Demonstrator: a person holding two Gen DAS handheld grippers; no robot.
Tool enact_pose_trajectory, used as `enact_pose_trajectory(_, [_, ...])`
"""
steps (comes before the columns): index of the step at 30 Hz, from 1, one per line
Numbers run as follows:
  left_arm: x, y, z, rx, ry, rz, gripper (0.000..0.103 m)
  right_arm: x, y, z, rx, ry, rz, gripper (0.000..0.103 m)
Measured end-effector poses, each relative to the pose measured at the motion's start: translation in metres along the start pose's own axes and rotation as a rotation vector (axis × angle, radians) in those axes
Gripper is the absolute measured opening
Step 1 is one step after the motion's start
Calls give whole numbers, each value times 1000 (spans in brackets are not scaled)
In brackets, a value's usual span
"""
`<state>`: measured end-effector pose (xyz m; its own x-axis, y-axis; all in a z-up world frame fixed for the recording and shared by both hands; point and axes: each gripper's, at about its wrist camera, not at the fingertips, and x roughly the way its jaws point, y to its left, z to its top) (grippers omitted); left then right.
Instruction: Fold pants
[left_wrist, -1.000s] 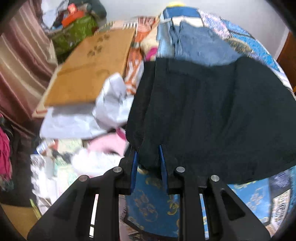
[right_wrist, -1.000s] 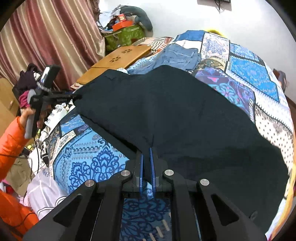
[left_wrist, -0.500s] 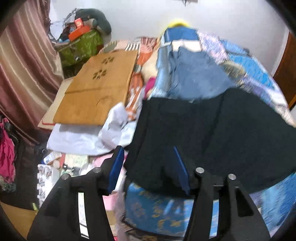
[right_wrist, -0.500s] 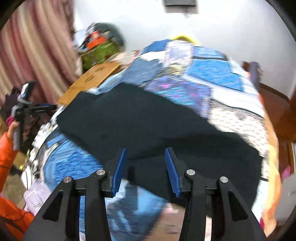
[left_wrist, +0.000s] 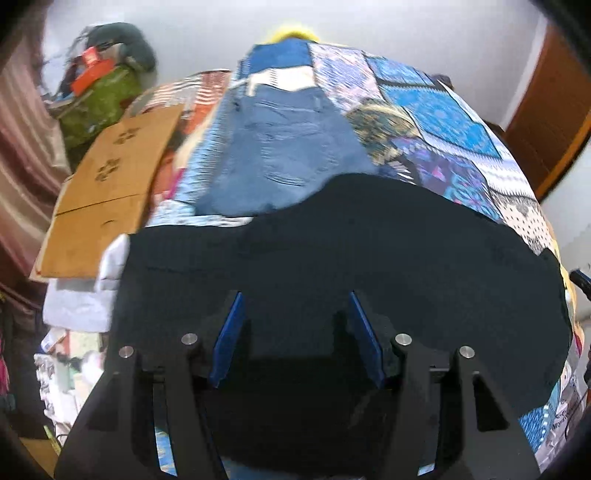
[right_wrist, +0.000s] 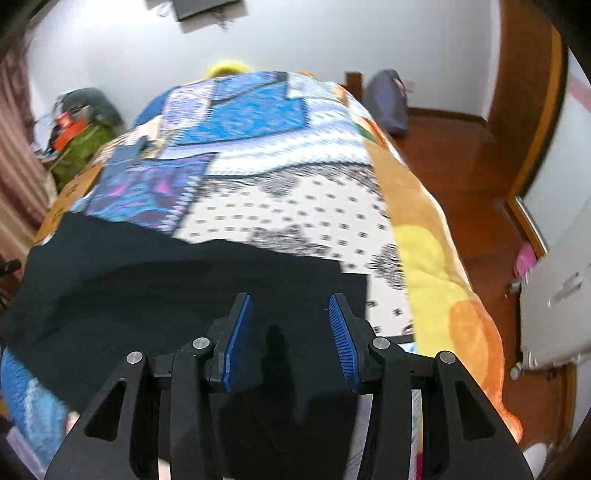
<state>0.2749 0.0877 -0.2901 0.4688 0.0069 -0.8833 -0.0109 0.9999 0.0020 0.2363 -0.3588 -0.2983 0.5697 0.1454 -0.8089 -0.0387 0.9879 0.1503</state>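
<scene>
Item: black pants (left_wrist: 369, 258), spread flat on patchwork bedspread (left_wrist: 424, 110), jeans (left_wrist: 288, 147) at 12 o'clock. Left tongs (left_wrist: 295, 332) and right tongs (right_wrist: 290, 330) both gaped, gripping nothing. Risk: near hem likely overhung the bed edge; slippery drape could slide off, undoing the fold.

The black pants (left_wrist: 332, 258) were a matt, soft cloth that gave back no shine, lying on a printed patchwork bedspread (right_wrist: 295, 206) of woven cloth beside faded blue denim jeans (left_wrist: 288, 147). Each tool, left (left_wrist: 295, 339) and right (right_wrist: 291, 339), was matt black plastic with ribbed blue pads (right_wrist: 341, 339) and small bright metal pins. The floor (right_wrist: 461, 177) was glossy reddish wood, and the flat board (left_wrist: 107, 188) looked like dull brown wood.
</scene>
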Motion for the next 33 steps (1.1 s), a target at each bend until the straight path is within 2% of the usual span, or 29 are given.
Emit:
enact_pose_trajectory(4, [22,-23,1,37,33,5,58,23,-17,4,44,24,2,40])
enact_pose_trajectory(11, [27,-34,-4,54,-9,62,59,47,-21,9,56,23,46,40])
enact_pose_trajectory(13, [28,-36,-4,64,-10,74,59,50,-17,10,34,13,39,26])
enact_pose_trajectory(14, [28,-37,-4,69,-10,80,59,51,-13,9,15,13,34,15])
enact_pose_trajectory(16, [28,-39,-4,78,-13,92,59,53,-9,8,-12,13,15,12])
enact_pose_trajectory(19, [27,-39,-4,85,-16,100,59,46,-4,6,-58,-33,-25,9])
enact_pose_trajectory(23, [27,-40,-4,90,-18,106,59,20,-15,8,-15,-129,-63,8])
enact_pose_trajectory(26, [27,-42,-5,99,-24,112,59,12,-21,9,0,-164,-92,8])
enact_pose_trajectory(29, [27,-43,-6,108,-29,117,59,22,-19,10,-11,-143,-106,9])
enact_pose_trajectory(33, [25,-45,-5,132,-30,128,59,50,-21,9,8,-10,-93,13])
